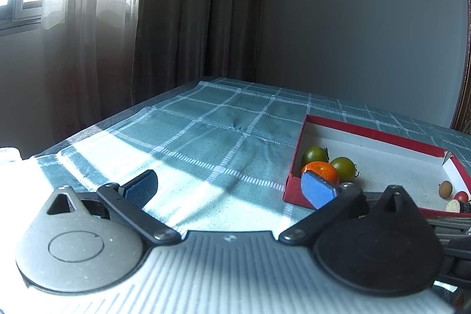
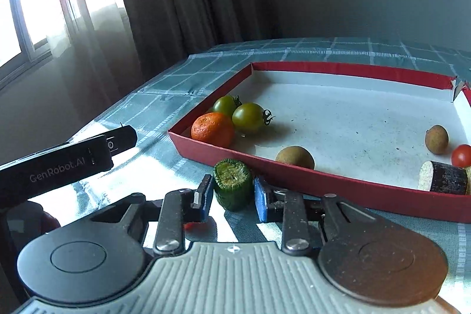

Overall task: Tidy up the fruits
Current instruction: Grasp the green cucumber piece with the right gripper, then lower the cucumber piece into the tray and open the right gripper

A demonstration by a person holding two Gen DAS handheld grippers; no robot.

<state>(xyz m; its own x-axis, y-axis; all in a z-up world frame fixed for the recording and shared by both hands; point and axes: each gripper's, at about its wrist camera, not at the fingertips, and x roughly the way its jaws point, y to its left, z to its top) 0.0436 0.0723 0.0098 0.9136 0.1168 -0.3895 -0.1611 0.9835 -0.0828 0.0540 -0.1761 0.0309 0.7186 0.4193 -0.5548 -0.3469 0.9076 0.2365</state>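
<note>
My right gripper (image 2: 232, 196) is shut on a green cucumber piece (image 2: 233, 184), just outside the near wall of a red tray (image 2: 338, 67). In the tray lie an orange mandarin (image 2: 212, 129), two green tomatoes (image 2: 248, 117), two brown round fruits (image 2: 295, 157), a red cherry tomato (image 2: 461, 155) and a dark cylinder piece (image 2: 446, 181). My left gripper (image 1: 229, 187) is open and empty over the tablecloth, left of the tray (image 1: 374, 134). The mandarin (image 1: 322, 170) shows behind its right finger.
The table has a green checked cloth (image 1: 206, 137). Its left edge is near curtains and a window. The left gripper's body (image 2: 64, 161) shows at the left of the right wrist view. Something small and red (image 2: 192, 225) lies under my right gripper.
</note>
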